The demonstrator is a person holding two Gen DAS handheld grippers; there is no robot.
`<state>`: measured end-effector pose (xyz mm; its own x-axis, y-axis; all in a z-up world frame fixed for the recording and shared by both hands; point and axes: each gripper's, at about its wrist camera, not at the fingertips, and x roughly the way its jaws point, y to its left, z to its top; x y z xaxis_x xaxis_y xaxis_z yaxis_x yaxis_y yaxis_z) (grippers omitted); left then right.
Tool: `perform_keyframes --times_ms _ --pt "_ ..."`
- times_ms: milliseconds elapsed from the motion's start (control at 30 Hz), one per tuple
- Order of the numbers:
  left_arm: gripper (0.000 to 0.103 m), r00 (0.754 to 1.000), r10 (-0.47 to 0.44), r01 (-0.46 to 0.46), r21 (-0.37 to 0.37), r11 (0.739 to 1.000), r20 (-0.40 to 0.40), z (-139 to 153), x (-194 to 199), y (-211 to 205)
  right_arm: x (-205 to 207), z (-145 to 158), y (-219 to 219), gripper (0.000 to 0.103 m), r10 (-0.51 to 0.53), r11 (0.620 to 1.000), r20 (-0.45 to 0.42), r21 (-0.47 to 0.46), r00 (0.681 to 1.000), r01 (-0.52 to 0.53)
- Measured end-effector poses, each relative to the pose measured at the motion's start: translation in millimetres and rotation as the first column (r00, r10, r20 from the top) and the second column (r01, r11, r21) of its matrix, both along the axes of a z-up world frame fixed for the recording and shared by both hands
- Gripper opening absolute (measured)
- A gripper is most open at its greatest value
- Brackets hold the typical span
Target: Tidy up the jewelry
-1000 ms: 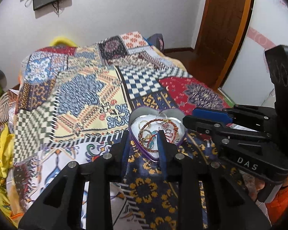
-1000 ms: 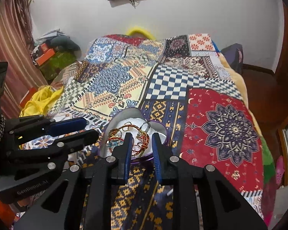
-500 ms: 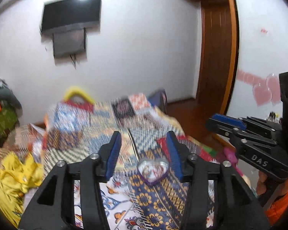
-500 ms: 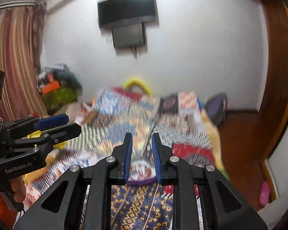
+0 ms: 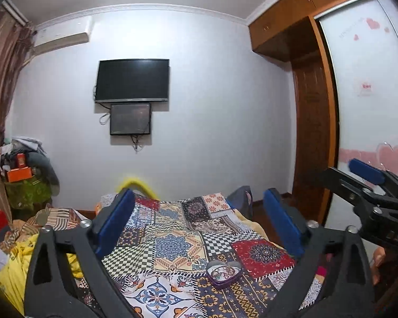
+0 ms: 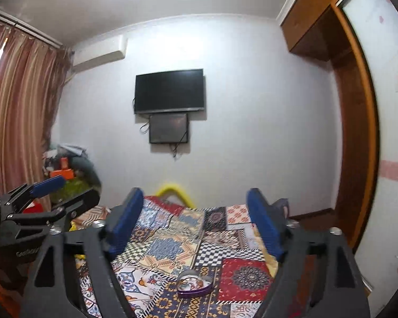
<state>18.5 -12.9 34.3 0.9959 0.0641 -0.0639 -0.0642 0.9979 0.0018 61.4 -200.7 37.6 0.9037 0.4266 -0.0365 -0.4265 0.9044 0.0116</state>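
Now both grippers, left (image 5: 199, 228) and right (image 6: 196, 225), are sitting raised and spread apart, gripping nothing; heart tin (image 5: 224, 272) is lying at six o'clock between their fingers, well apart.

Heart-shaped tin (image 5: 223, 272): shiny metal; patchwork bedspread (image 5: 172, 243): matt printed cloth; wardrobe frame (image 5: 311, 122): glossy wood; gripper pads (image 5: 116, 221): blue, matt

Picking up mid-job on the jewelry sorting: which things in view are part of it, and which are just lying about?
Job:
- heart tin, purple, open on the quilt
- jewelry inside it, tangled, pieces too small to tell
- left gripper and right gripper, both open, empty, above the bed

Lying about:
- TV on the wall
- yellow cloth
- clutter pile in the corner
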Motion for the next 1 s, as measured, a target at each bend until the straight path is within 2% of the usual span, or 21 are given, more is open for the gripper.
perform_keyframes --times_ms 133,667,1000 --pt "0.1 1.0 -0.005 0.004 -0.028 1.0 -0.026 -4.9 0.3 3.3 -3.7 -3.0 2.6 0.103 -0.042 0.999 0.023 0.001 0.999 0.042" --pt "0.101 0.999 0.008 -0.009 -0.019 1.0 -0.049 -16.4 2.6 0.9 -6.3 -9.5 -6.8 0.103 -0.035 0.999 -0.035 -0.009 0.999 0.035" --pt "0.101 0.998 0.005 -0.007 -0.039 0.999 -0.056 -16.4 3.8 3.5 -6.8 -13.2 -10.3 0.103 -0.033 0.999 -0.06 -0.023 0.998 0.032"
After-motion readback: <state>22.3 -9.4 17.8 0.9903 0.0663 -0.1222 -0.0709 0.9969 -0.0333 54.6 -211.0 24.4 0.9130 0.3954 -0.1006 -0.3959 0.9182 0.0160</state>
